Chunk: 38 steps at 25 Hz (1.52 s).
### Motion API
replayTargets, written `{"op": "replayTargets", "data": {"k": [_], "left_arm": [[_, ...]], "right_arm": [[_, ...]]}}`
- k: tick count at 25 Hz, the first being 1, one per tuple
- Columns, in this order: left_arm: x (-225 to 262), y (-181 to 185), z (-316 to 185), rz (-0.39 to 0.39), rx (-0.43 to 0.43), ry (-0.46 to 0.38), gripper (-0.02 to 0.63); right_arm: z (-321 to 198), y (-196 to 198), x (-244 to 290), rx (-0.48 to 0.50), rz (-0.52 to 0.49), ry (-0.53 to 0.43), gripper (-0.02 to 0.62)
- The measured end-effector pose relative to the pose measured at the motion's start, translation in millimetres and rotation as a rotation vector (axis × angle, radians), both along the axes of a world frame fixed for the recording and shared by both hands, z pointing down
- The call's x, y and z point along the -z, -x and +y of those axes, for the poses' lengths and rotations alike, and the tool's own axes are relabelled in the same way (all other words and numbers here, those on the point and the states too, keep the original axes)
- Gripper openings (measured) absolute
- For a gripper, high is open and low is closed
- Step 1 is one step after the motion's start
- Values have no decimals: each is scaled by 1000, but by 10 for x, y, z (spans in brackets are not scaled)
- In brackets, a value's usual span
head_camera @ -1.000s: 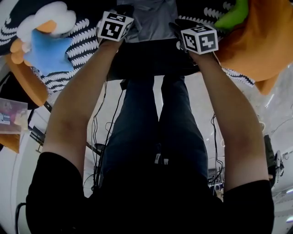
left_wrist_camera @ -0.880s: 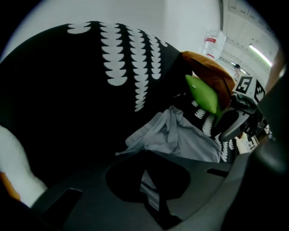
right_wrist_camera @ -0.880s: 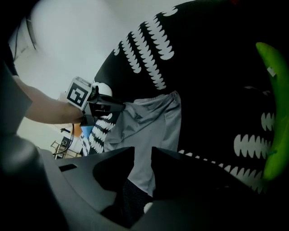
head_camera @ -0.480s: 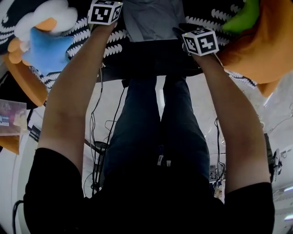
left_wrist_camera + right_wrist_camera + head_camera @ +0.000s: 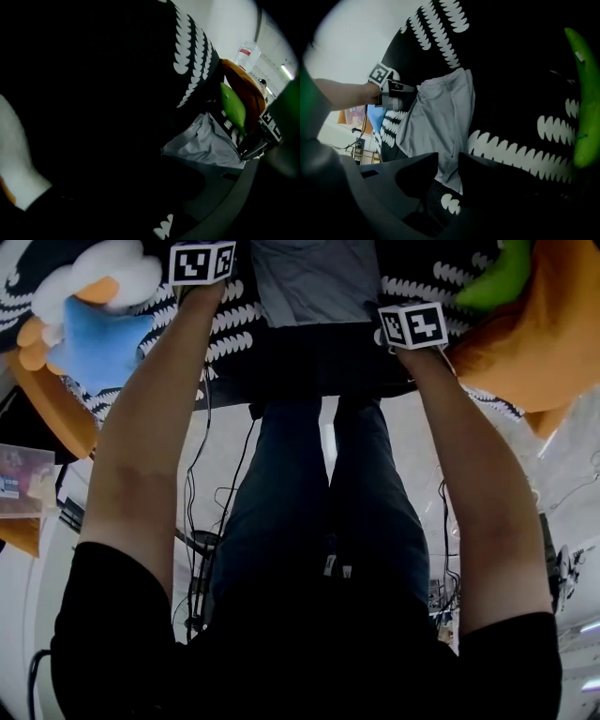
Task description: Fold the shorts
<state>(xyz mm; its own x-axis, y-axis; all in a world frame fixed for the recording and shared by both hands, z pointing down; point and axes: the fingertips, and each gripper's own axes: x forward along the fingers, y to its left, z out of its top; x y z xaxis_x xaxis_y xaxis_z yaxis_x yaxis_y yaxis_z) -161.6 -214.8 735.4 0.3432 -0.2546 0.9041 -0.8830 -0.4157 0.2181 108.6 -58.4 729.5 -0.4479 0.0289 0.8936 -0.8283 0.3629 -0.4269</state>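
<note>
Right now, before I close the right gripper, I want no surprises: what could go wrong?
The right gripper straddles only the edge of the grey shorts, jaws apart, so closing may pinch one layer or slip off. The green plush toy lies close on its right; folding could knock it.

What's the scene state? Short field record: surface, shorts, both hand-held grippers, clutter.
surface: black cloth with white marks
shorts: grey, spread on the black cloth
left hand-held gripper: at one side of the shorts; jaws have just been opening; its own view is too dark to show what is between them
right hand-held gripper: jaws apart, hem of the shorts lying between them
clutter: blue plush toy at left, orange plush toy at right
</note>
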Motion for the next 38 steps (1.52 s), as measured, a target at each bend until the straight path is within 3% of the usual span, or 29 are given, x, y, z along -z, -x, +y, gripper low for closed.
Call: {"op": "replayTargets", "data": {"k": [4, 12, 16, 20, 24, 38], "left_arm": [[256, 206, 234, -15, 33, -4, 164], [1456, 328, 356, -22, 24, -84, 164], [2263, 311, 392, 28, 85, -160, 163], [3094, 203, 175, 58, 127, -284, 161], [3796, -1, 489, 64, 91, -319, 153], [5994, -81, 1244, 114, 149, -562, 118]], "right_arm": [[-2, -44, 210, -32, 8, 11, 146], [-147, -93, 1276, 71, -23, -107, 147], [-242, -84, 1958, 88, -30, -186, 146], [-673, -56, 2652, 76, -79, -309, 146], [-582, -99, 3392, 40, -94, -363, 144], [-349, -209, 5461, 39, -178, -615, 141]]}}
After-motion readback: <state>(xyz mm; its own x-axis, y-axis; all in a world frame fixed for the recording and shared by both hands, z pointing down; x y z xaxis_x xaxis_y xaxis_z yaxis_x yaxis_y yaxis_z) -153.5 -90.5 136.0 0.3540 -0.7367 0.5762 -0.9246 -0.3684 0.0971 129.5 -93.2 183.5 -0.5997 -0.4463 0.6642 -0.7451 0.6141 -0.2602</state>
